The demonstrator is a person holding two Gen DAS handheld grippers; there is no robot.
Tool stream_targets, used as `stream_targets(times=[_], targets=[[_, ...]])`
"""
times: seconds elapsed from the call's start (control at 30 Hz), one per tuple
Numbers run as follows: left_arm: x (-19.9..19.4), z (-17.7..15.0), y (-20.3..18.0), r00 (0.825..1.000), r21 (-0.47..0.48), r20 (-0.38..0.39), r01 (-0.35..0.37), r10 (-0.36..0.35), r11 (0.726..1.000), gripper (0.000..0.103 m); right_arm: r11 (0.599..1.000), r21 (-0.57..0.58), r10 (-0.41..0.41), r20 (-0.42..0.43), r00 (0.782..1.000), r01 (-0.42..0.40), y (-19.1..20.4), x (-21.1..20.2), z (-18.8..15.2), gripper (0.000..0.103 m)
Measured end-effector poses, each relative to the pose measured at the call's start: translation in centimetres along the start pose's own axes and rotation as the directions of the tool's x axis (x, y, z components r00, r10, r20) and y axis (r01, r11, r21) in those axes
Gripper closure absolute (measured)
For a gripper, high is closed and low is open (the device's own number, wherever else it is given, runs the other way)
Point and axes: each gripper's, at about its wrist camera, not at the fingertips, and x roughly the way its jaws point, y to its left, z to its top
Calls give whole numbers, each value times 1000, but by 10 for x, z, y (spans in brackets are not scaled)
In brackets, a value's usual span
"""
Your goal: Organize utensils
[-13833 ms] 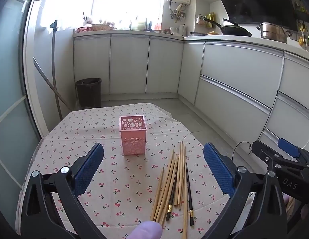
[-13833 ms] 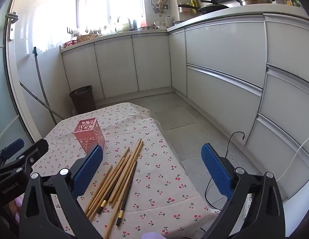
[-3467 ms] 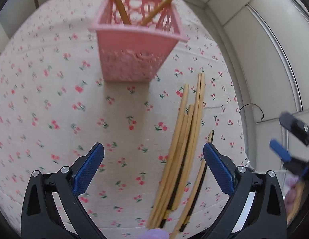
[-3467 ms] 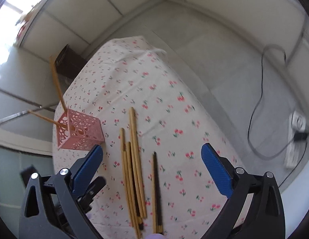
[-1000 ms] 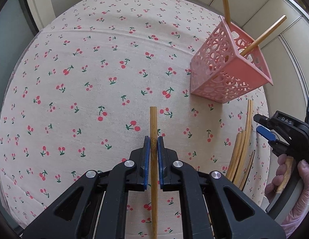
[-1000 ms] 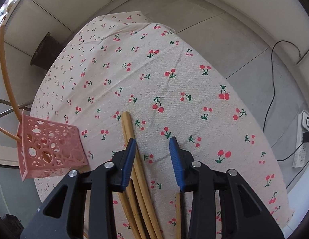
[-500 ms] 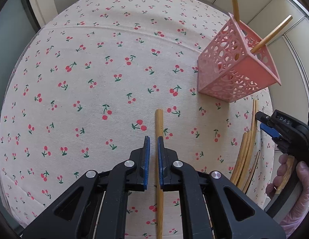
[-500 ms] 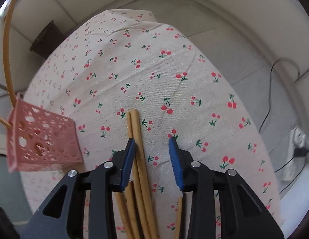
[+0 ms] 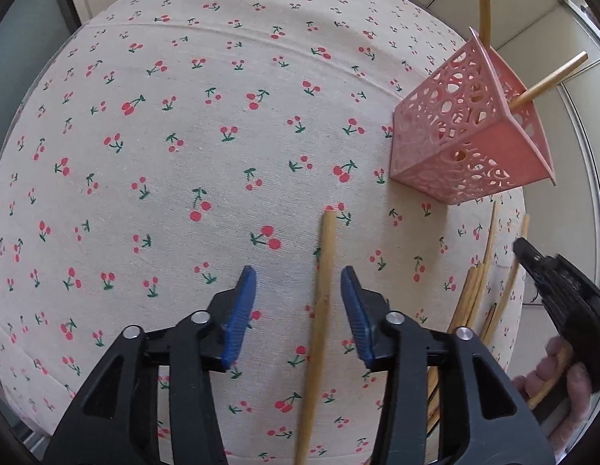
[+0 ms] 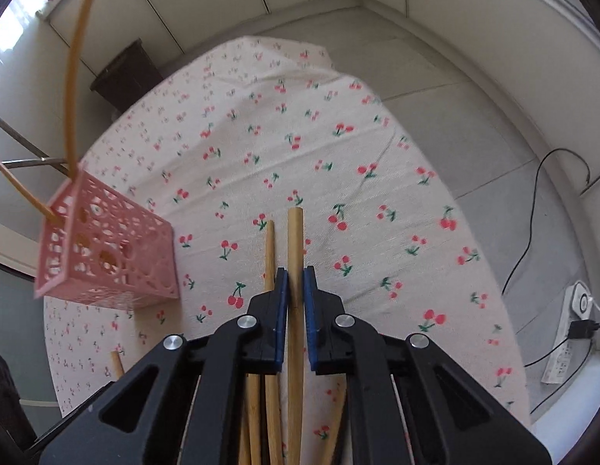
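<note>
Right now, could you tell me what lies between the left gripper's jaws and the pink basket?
Left wrist view: one loose chopstick, then bare cherry-print tablecloth.

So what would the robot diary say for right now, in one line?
left gripper: just opened, chopstick loose on tablecloth | right gripper: just closed on another chopstick | pink basket: holds two

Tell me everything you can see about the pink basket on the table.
The pink basket is a small square holder, plastic by its look, its walls pierced with round cutouts under a solid flared rim. It stands upright on the cherry-print tablecloth, beyond the loose chopsticks lying on the cloth. Two wooden chopsticks stand in it, leaning out over the rim in different directions. Neither gripper touches it.
</note>
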Motion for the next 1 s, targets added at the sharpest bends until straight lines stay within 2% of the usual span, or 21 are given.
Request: stream_targets(times=[0.1, 0.2, 0.23, 0.27, 0.3, 0.37, 0.43, 0.53, 0.63, 0.77, 0.9, 1.0], targets=[[5, -4, -19, 1000, 18, -2, -10, 10, 1000, 51, 999, -30, 23, 54, 998, -21, -1, -24, 0, 95], [11, -13, -43, 993, 97, 53, -111, 106, 989, 52, 997, -53, 56, 104, 993, -51, -7, -51, -3, 95], [14, -18, -55, 982, 146, 92, -180, 168, 973, 59, 997, -59, 63, 117, 991, -56, -8, -56, -2, 94], [17, -22, -61, 974, 166, 117, -210, 192, 964, 69, 996, -67, 72, 134, 988, -64, -10, -65, -4, 94], [18, -26, -68, 967, 188, 152, -230, 203, 955, 75, 994, -73, 89, 147, 985, -79, -13, -74, -6, 94], [21, -31, -80, 966, 220, 179, -223, 186, 950, 96, 992, -79, 111, 166, 980, -99, -14, -87, -11, 94], [20, -30, -83, 976, 202, 169, -173, 140, 964, 96, 989, -90, 135, 185, 973, -120, -16, -99, -13, 94], [10, -23, -64, 990, 138, 144, -25, 5, 990, 96, 980, -118, 182, 223, 958, -159, -18, -122, -19, 94], [-19, -21, -55, 976, 134, 190, 78, -103, 988, 96, 965, -139, 252, 269, 930, -221, -20, -148, -22, 94], [-71, -37, -54, 929, 194, 311, 143, -199, 970, 96, 935, -176, 350, 341, 872, -307, -16, -182, -23, 94], [-121, -44, -47, 876, 237, 436, 108, -205, 965, 96, 924, -201, 381, 410, 829, -325, -9, -210, -24, 94], [-164, -47, -50, 819, 241, 527, 114, -229, 964, 96, 931, -201, 364, 490, 792, -304, -4, -228, -21, 94]])
